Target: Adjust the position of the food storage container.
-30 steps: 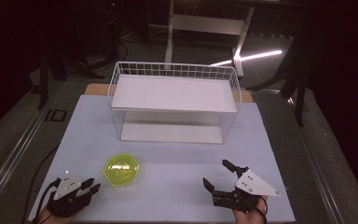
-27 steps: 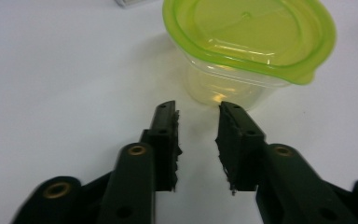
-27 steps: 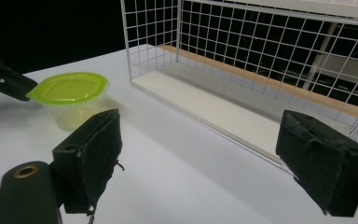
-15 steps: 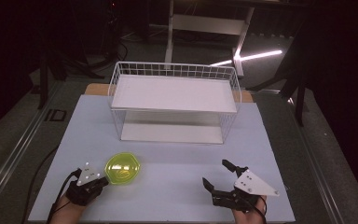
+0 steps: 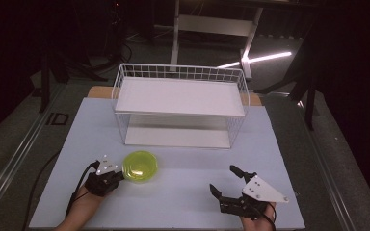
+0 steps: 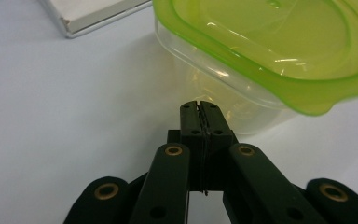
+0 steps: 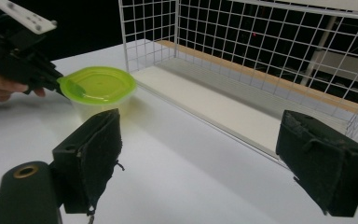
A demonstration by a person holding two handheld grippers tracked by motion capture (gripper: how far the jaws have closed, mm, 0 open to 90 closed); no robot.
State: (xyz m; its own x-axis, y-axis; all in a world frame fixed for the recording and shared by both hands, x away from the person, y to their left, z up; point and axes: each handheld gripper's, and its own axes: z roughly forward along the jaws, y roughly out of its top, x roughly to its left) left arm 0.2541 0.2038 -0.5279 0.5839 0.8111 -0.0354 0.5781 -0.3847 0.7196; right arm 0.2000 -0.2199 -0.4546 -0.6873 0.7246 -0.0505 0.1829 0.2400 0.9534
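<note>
Resting on the table (image 5: 183, 192), the left gripper (image 6: 199, 108) is pressed together, empty, tips at the lidded container (image 6: 270, 51); the right gripper (image 5: 226, 185) is held spread apart.

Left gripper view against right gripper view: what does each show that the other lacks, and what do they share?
Left gripper view alone: the left gripper's own black fingers pressed together with nothing between them, close to the container's clear wall below its rim.

Right gripper view alone: the right gripper's fingers standing wide apart, the white wire basket, and a hand.

Both: the clear container with the green lid on the white table.
</note>
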